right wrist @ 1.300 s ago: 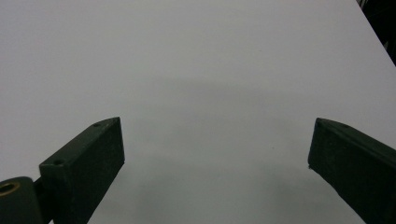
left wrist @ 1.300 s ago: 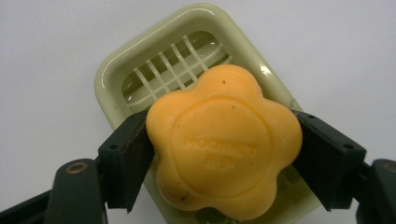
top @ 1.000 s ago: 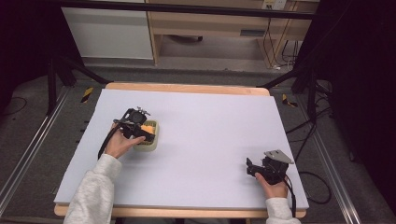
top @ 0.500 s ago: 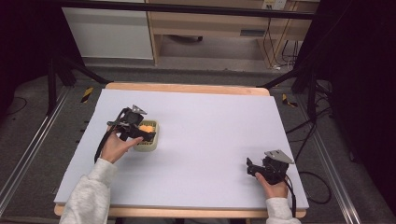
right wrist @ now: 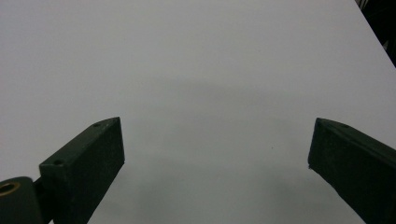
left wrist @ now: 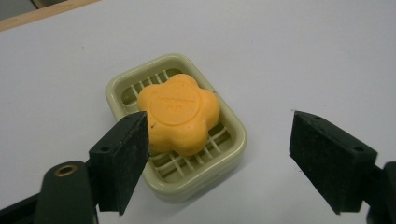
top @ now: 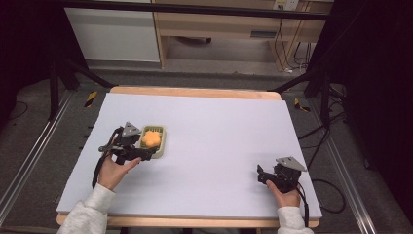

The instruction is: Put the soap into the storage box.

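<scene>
On the desk, high view: left claw (top: 148,154) sits at the near edge of a green soap dish (top: 162,141) holding orange flower-shaped soap (top: 151,138); right claw (top: 261,174) well apart on bare desk (top: 219,126).
Left gripper view: jaws spread, nothing pinched; soap (left wrist: 179,112) lies toward the left jaw. Judgement: shift left to centre before closing, grip soap sides, not dish (left wrist: 224,158).
Right gripper view: jaws spread, empty; keep parked.

Glossy plastic soap dish (left wrist: 233,140); waxy, matt orange soap (left wrist: 180,112); smooth matt table (top: 219,126), perhaps laminate.
</scene>
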`<state>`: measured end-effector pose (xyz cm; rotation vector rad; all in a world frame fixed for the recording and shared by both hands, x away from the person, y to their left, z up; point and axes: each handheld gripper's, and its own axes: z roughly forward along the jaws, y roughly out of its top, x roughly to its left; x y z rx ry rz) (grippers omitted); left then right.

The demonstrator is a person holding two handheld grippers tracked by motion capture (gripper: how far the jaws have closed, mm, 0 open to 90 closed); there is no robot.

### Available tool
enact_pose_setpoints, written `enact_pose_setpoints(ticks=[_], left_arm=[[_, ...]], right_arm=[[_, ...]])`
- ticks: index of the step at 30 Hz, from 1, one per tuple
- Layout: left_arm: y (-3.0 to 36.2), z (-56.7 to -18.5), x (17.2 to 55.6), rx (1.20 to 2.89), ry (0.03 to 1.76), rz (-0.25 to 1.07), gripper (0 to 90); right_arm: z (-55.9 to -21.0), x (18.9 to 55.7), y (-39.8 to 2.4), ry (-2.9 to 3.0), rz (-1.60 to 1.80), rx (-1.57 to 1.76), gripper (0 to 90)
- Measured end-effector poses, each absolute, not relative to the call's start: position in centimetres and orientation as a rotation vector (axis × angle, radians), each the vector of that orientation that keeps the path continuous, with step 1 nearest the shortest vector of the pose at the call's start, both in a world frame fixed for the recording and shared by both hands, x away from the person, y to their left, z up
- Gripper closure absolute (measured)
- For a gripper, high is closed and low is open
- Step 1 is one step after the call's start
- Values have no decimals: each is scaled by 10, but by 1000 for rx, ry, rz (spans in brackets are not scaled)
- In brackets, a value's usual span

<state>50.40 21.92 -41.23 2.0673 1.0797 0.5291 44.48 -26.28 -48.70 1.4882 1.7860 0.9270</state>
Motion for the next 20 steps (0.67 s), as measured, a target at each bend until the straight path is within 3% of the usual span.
enact_pose_setpoints(ticks=[11,20], left_arm=[[238,-429,468,1999,1019,545,202],[271,-460,457,1936,1183,543,203]], right_arm=[[-487,444,-263,1778,937,1501,42],[-487,445,-264,1777,935,1507,40]])
